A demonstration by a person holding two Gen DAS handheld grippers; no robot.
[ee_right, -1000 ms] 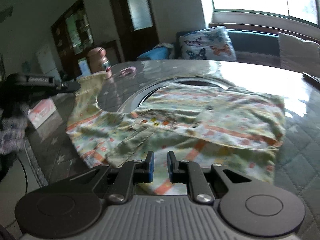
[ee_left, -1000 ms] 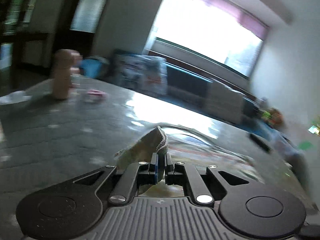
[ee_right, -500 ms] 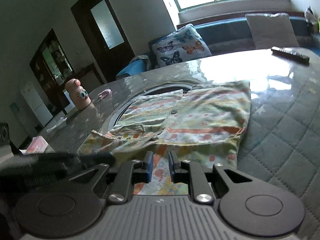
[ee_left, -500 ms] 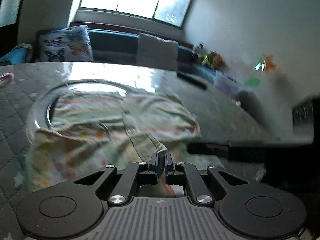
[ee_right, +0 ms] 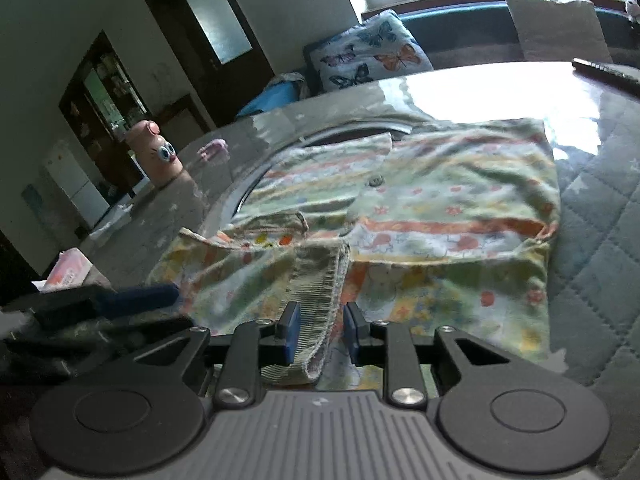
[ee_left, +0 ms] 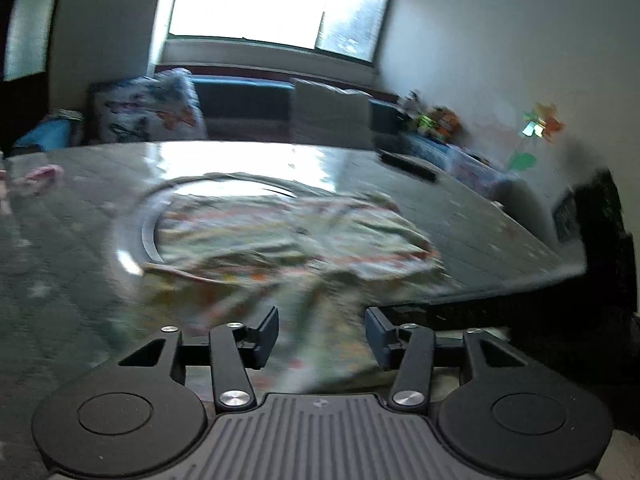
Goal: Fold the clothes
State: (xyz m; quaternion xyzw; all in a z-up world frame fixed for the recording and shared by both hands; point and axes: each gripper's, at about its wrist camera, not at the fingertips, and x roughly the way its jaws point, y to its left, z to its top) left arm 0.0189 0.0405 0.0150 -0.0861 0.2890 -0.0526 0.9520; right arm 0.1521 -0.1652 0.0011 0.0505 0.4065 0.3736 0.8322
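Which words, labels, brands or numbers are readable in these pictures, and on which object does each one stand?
No text can be read in either view.
pink packet: print too blurred to read.
small emblem on the right gripper body: a mark, not legible.
patterned garment: only flowers and stripes, no words.
pink bottle: a cartoon face, no lettering.

Bright window [ee_left: 276, 4] ahead of me, white wall [ee_left: 500, 60] to its right. Dark blue sofa [ee_left: 240, 98] under the window, butterfly cushion [ee_right: 370, 54] and grey cushion [ee_right: 556, 28] on it. Glossy grey quilted tabletop [ee_right: 600, 200] with glare. Dark door [ee_right: 208, 36] with frosted pane, dark cabinet [ee_right: 100, 104] beside it.
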